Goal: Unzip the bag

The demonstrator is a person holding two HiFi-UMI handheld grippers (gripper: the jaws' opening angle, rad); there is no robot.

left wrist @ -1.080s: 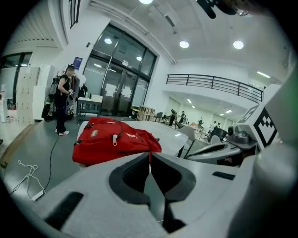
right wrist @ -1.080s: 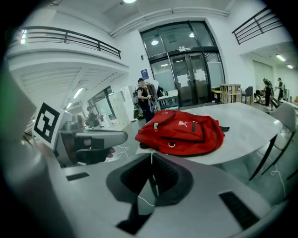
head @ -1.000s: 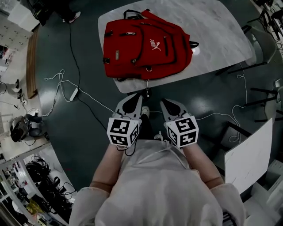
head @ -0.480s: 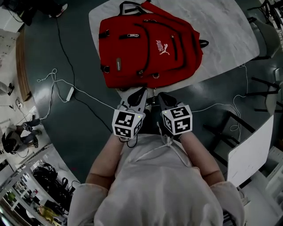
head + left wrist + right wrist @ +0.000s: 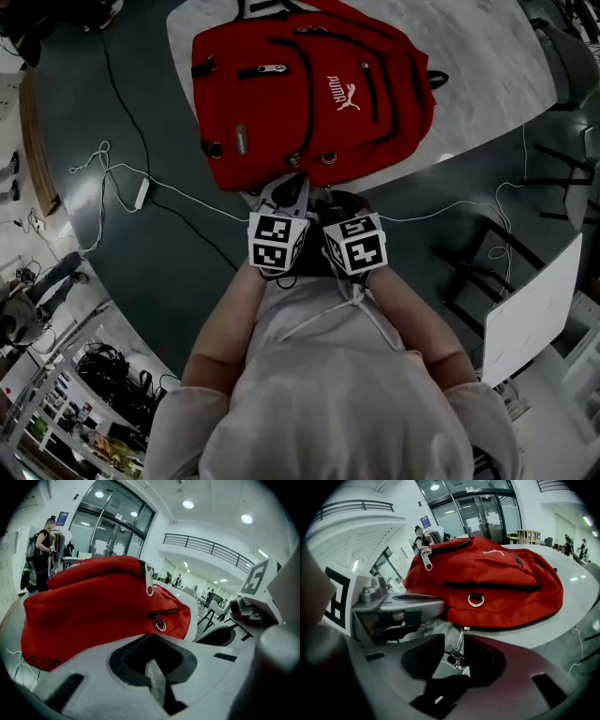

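One red bag (image 5: 309, 84) just ahead; left claw (image 5: 150, 636) closed, empty; right claw (image 5: 456, 636) ajar round zipper pull (image 5: 459, 649).

Red backpack (image 5: 309, 94), front side up, zips closed, flat on pale marbled table (image 5: 487, 66), base at near edge.

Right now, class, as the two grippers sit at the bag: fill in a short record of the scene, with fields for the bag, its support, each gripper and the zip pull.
bag: red backpack, lying front up
support: pale marbled table
left gripper: jaws together at the backpack's near edge; whether they pinch fabric cannot be told
right gripper: jaws apart
zip pull: hangs off the backpack's near edge, between the right jaws, not clamped
task: unzipping not yet begun
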